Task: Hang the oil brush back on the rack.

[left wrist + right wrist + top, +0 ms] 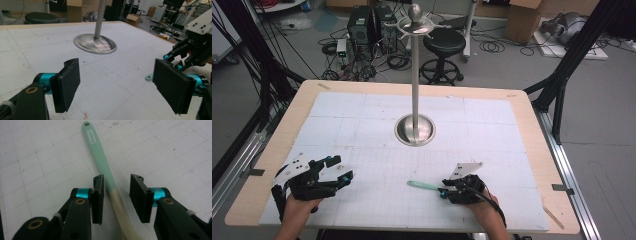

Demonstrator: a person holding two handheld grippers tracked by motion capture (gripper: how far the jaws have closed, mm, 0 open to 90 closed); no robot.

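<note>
A mint-green utensil handle (422, 185) lies flat on the white grid mat, its cream-coloured lower part (120, 205) running under my right gripper. My right gripper (443, 191) sits low at the front right, open, with one jaw on each side of the handle (100, 157) and a small gap on both sides. The handle's end with the hang hole (149, 77) points toward the table's middle. My left gripper (341, 168) hovers at the front left, wide open and holding nothing (117, 85).
A tall metal stand (415, 75) with hooks at the top rises from a round dish-shaped base (415, 130) at mid-table. Beyond the table's far edge are a black stool (443, 42), computer towers (362, 25) and floor cables.
</note>
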